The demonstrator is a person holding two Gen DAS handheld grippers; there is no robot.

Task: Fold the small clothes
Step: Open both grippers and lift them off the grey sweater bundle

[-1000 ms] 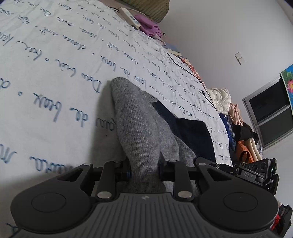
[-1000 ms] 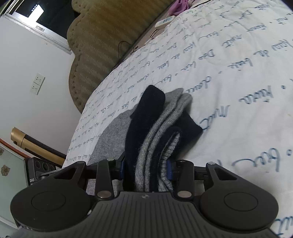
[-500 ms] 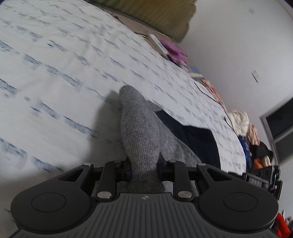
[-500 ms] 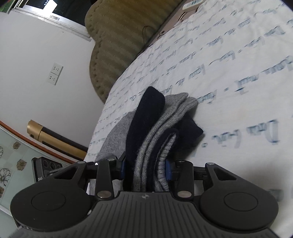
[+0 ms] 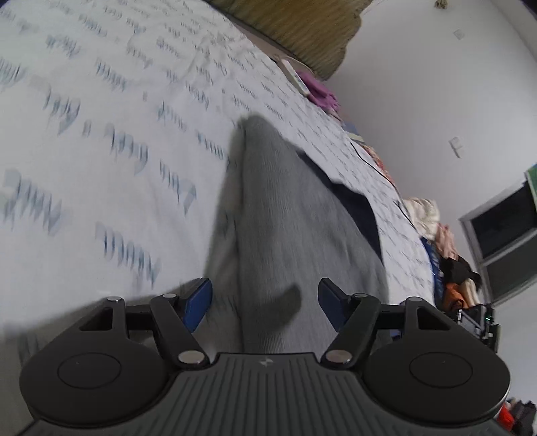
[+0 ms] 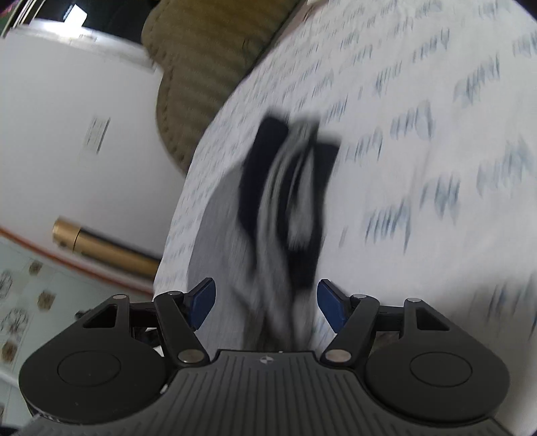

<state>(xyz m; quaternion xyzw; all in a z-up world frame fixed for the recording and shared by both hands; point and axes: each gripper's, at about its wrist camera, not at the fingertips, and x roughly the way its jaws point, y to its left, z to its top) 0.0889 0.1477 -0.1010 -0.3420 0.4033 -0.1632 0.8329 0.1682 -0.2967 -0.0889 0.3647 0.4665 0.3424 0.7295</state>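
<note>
A grey knit garment (image 5: 285,218) with a navy part (image 5: 355,208) lies folded on the bed sheet (image 5: 100,151). It runs away from my left gripper (image 5: 265,291), whose jaws are opening. The blue pads (image 5: 198,302) stand clear of the cloth on both sides. In the right wrist view the same bundle shows as stacked grey and navy folds (image 6: 288,187), blurred by motion. My right gripper (image 6: 266,291) is also opening. The folds lie between its pads (image 6: 330,307) without being pressed.
The white sheet with blue handwriting covers the bed. An olive padded headboard (image 5: 302,30) rises at its far end, with a remote and purple cloth (image 5: 319,92) near it. A pile of clothes (image 5: 436,228) sits past the bed's right edge. A gold tube (image 6: 100,248) lies against the wall.
Both grippers were shut on the folded garment and have now let go, their jaws spread wide. Both views have swung across the bed and are blurred.
</note>
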